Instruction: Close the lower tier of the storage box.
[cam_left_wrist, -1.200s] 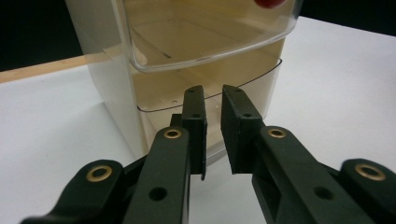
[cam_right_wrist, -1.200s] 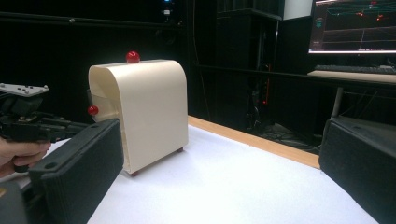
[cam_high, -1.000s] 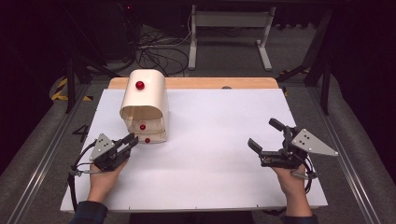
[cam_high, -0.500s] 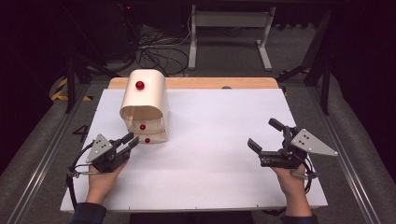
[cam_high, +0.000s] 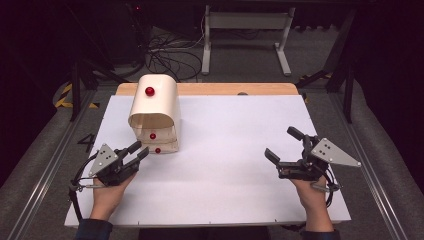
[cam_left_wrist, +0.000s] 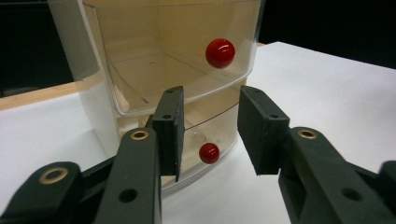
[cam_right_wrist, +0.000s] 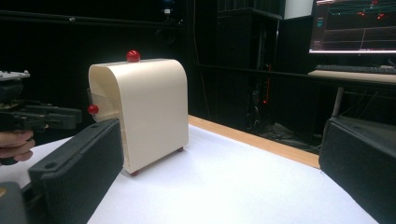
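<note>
The cream drawer unit (cam_high: 154, 112) stands at the white table's (cam_high: 230, 150) far left, its lowest drawer's red knob (cam_left_wrist: 208, 153) facing the left gripper (cam_high: 134, 152) — jaws partway apart, just been opening, nothing between them, just short of the knob. The right gripper (cam_high: 282, 150) (well apart) rests wide open, empty.

Glossy plastic drawer unit (cam_high: 155, 112), matt white table (cam_high: 235, 165)

Your left gripper (cam_left_wrist: 210, 135) faces the clear drawer unit (cam_left_wrist: 154, 60) on the white table (cam_left_wrist: 327, 88), its jaws just opened and apart. The lower red knob (cam_left_wrist: 208, 153) sits between them, untouched; the upper knob (cam_left_wrist: 220, 53) above.
</note>
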